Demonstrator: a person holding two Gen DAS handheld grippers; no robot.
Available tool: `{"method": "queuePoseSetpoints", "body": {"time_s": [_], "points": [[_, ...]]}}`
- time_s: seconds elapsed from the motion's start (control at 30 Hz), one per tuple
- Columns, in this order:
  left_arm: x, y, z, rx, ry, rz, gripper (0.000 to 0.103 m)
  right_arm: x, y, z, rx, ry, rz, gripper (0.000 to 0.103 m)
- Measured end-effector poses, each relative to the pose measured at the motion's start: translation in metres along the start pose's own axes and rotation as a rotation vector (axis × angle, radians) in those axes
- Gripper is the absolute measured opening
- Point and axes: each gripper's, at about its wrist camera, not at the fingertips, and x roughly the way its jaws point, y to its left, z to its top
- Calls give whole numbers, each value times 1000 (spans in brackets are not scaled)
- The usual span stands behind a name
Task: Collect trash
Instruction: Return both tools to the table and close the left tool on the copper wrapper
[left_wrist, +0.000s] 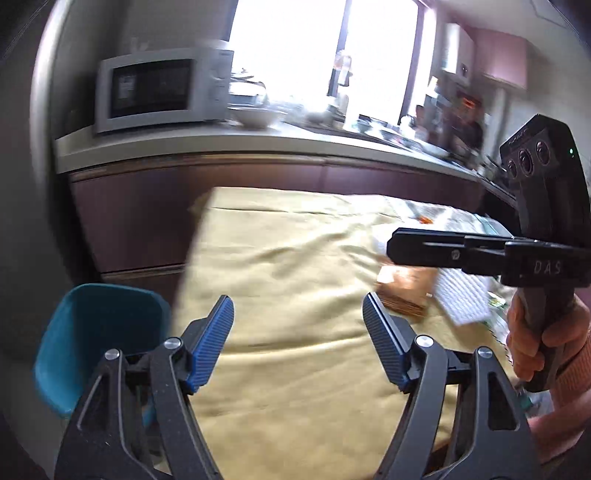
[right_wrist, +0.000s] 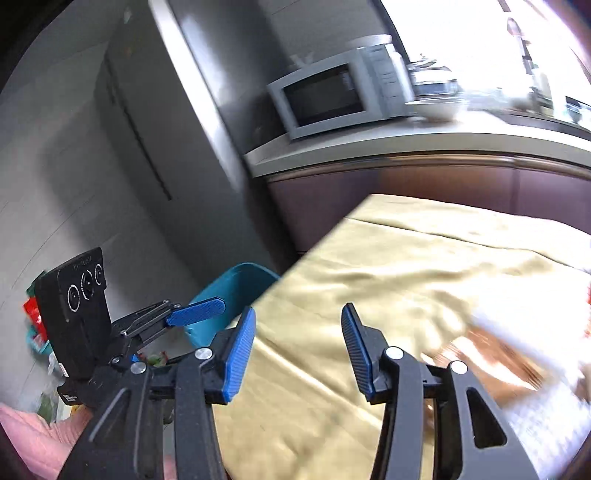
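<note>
Left claw (left_wrist: 298, 314) apart, empty, over yellow-clothed table (left_wrist: 295, 266). Right claw (right_wrist: 298, 325) apart, empty. Teal bin (left_wrist: 92, 332) left of table.

Blurred white sheet (left_wrist: 463, 297) and brown box (left_wrist: 404, 291) (print unreadable), right of tablecloth (left_wrist: 295, 277).

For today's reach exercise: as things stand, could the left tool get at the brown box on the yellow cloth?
Probably yes: the left tool is open and empty, and bare yellow cloth lies between it and the brown box.

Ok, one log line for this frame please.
left gripper: open, empty | right gripper: open, empty | both over yellow tablecloth | teal bin beside table | frames blurred
</note>
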Motion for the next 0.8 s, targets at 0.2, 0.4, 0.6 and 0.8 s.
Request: {"method": "queuePoseSetpoints", "body": {"time_s": [0.2,0.4,0.6,0.8], "points": [[43,-65,6,104,68,-98,71,-69,-53,-32,130,-81,-147,46],[72,-108,9,171,119,-138,71,-115,-100,-64,222,-112,-259,46],[98,-124,12,236,178,-115,71,-121,-131,-84,306,-95,-294,46],[119,-133,13,271,238,-100,71,-109,-142,-89,332,-72,-277,46]]}}
